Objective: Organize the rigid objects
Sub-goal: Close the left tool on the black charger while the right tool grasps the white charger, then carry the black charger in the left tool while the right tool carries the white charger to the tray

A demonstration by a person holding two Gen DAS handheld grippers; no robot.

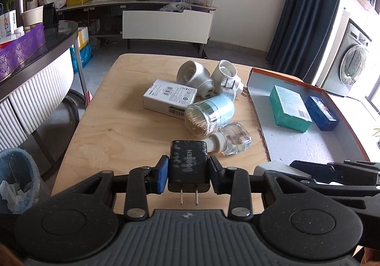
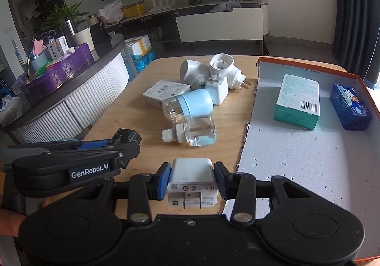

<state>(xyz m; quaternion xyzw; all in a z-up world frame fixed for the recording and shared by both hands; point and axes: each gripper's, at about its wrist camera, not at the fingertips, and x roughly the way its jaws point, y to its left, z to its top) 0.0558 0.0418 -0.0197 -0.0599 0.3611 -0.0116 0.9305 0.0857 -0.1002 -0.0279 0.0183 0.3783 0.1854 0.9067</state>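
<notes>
My left gripper (image 1: 188, 167) is shut on a black UGREEN charger (image 1: 189, 164), prongs toward the camera, above the near table edge. My right gripper (image 2: 192, 177) is shut on a white charger (image 2: 192, 180) just left of the open cardboard box (image 2: 296, 159). The left gripper also shows in the right wrist view (image 2: 111, 145). A pile lies mid-table: a white carton (image 1: 169, 97), a blue-capped clear bottle (image 1: 210, 115), a clear glass bottle (image 1: 231, 139), two white plug-in holders (image 1: 193, 73) and a small white charger (image 2: 217, 89).
The box holds a teal carton (image 2: 298, 101) and a blue tin (image 2: 350, 107) at its far end. The wooden table (image 1: 114, 123) has a curved counter (image 1: 35, 71) to its left and a bin (image 1: 16, 178) beside it on the floor.
</notes>
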